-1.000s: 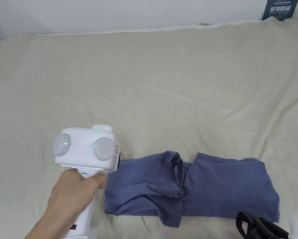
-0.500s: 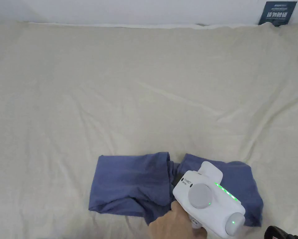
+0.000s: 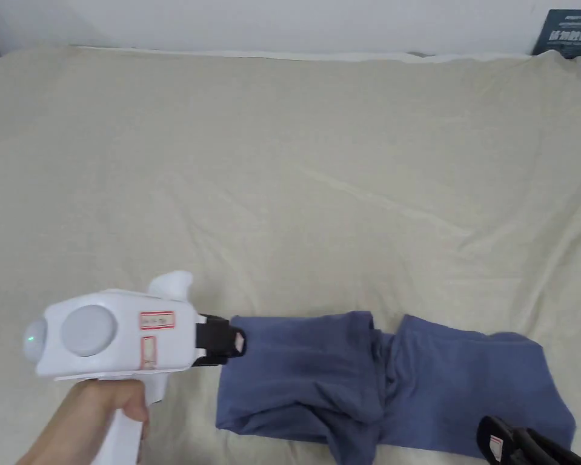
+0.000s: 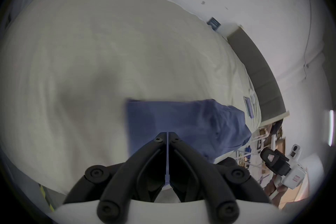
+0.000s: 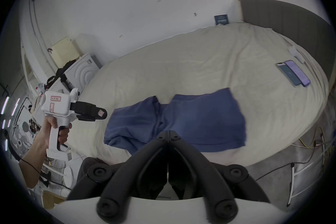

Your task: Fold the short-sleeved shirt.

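The blue short-sleeved shirt [image 3: 392, 378] lies near the front edge of the bed [image 3: 283, 181], already gathered into a long narrow band running left to right, with a bunched seam of cloth near its middle where two halves meet unevenly. The left gripper [image 3: 239, 342], held in the person's left hand [image 3: 101, 412], points sideways at the band's left end, just beside the cloth; in the left gripper view its fingers [image 4: 160, 139] are pressed together with nothing between them, so it grips no fabric. It seems placed there to take that short edge and carry it over toward the other end. The right gripper [image 3: 495, 439] sits low at the near right of the band, over the shirt's near hem; in the right gripper view its fingers [image 5: 162, 138] are likewise closed on nothing. Its place suggests it is ready to take or pin the right end while the left side is folded across. Two phones [image 5: 292, 72] lie on the bed well apart from the shirt, clear of the fold.
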Available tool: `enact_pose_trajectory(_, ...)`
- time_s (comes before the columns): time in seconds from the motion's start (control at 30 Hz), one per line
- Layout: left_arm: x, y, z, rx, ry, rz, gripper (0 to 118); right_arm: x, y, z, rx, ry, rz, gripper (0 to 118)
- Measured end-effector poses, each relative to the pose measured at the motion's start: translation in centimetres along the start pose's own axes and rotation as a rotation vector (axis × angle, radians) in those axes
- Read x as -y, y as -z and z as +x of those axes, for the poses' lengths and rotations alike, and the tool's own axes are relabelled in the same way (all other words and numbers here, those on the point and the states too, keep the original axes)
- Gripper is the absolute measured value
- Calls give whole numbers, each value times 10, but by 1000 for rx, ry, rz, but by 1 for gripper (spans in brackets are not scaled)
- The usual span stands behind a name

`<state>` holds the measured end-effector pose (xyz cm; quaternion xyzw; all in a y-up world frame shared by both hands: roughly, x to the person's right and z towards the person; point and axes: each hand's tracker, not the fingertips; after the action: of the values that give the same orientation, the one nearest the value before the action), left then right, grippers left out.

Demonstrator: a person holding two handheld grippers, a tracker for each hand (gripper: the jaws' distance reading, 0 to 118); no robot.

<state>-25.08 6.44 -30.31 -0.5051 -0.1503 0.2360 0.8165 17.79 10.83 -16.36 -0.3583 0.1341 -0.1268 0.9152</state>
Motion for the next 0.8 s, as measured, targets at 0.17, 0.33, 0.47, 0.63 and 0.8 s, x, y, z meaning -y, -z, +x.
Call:
enact_pose_trajectory(0.17,1,13,-35,293,-66,-51,84,-7,26,-17,-30,17,-37,1)
enact_pose_trajectory(0.33,-5,45,-41,358,-156,-109,118,-10,32,-21,-17,5,-62,0)
enact_pose_trajectory(0.47,3,62,-44,467,-200,-160,118,-10,32,-19,5,0,-77,0)
enact_pose_trajectory(0.63,5,93,-46,601,-220,-160,116,-8,33,-14,19,23,-91,1)
enact_pose_trajectory(0.8,15,99,-35,472,-160,-175,6,-9,23,-20,52,-27,-60,1)
